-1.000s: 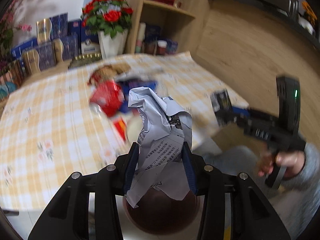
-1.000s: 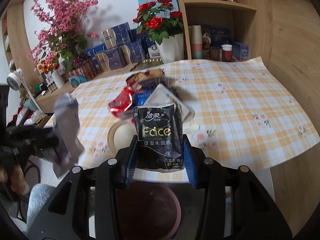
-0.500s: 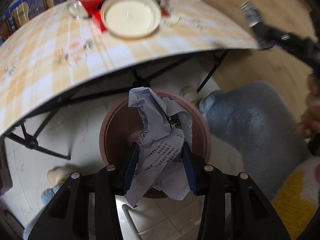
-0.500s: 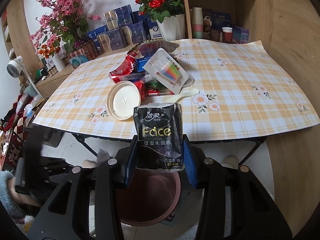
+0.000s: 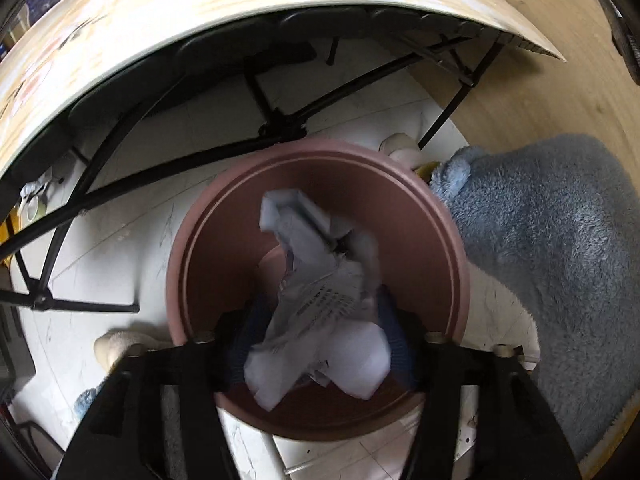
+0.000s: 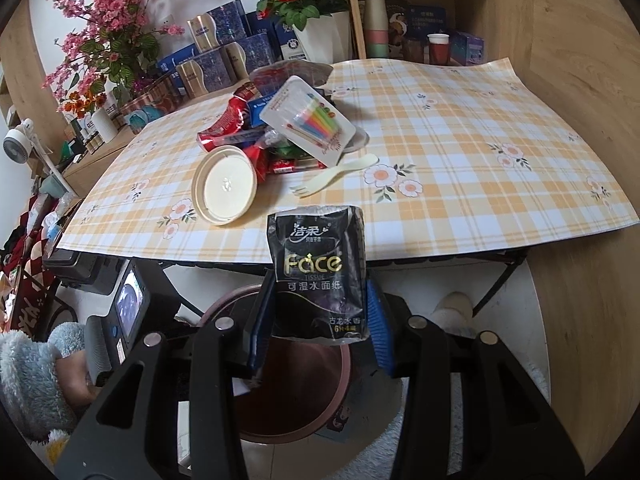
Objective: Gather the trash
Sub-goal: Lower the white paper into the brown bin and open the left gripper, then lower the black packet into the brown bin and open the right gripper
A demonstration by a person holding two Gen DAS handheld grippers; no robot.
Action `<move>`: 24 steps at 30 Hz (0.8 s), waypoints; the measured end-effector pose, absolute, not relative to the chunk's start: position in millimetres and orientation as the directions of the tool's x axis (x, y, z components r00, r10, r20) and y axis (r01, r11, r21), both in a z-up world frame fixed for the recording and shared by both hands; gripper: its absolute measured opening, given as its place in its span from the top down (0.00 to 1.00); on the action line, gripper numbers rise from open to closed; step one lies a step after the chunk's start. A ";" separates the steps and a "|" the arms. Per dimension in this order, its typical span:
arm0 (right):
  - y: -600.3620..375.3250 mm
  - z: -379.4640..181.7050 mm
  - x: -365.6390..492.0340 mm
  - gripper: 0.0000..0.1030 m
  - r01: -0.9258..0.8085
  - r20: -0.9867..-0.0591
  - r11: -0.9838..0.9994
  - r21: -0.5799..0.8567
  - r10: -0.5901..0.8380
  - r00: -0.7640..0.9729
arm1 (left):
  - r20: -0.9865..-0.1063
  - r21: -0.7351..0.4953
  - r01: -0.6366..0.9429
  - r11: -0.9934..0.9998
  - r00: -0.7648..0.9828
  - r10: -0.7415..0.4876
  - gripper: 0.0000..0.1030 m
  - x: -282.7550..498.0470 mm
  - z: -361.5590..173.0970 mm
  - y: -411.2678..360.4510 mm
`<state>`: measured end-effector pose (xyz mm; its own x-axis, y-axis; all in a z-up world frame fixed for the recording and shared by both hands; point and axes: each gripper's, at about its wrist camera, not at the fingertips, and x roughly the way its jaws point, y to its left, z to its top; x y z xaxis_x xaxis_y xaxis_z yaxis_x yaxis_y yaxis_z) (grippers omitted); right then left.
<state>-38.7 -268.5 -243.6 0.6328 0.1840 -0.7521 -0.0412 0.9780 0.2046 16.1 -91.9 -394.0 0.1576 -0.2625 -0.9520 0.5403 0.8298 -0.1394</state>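
In the left wrist view my left gripper [image 5: 320, 320] hangs over the mouth of the brown bin [image 5: 200, 264] with its jaws spread. The crumpled white paper [image 5: 320, 288] sits blurred between them, loose. In the right wrist view my right gripper [image 6: 316, 312] is shut on a black tissue packet [image 6: 318, 272] and holds it above the same bin [image 6: 288, 424]. On the checked table [image 6: 460, 168] lie a round lid [image 6: 224, 186], a candle pack [image 6: 308, 120], a plastic fork [image 6: 332, 174] and red wrappers [image 6: 228, 120].
Black table legs [image 5: 280, 120] cross just behind the bin. A blue fluffy sleeve [image 5: 540, 248] lies right of the bin. Flower pots [image 6: 316, 20], boxes and a shelf with cups [image 6: 376, 28] stand behind the table. The left gripper's body [image 6: 128, 308] is at the lower left.
My left gripper dropped from table height to over the bin, and its jaws opened around the paper. My right gripper with the tissue packet pulled back from the table to above the bin.
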 end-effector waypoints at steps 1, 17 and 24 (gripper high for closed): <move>-269.2 -244.4 -38.7 0.57 -0.038 -0.754 0.978 0.204 0.182 0.631 | -0.948 -0.139 0.541 0.830 0.168 -0.268 0.25 15.8 -391.5 -92.6; -236.7 -287.4 -30.9 0.55 -0.116 -0.809 0.980 0.161 0.199 0.553 | -0.780 -0.043 0.405 0.913 0.557 -0.284 0.06 -19.8 -280.7 -13.5; -188.5 -315.1 -12.5 0.55 -0.241 -0.823 0.960 0.146 0.253 0.508 | -0.652 -0.014 0.301 0.954 0.720 -0.237 0.06 -37.5 -254.9 15.7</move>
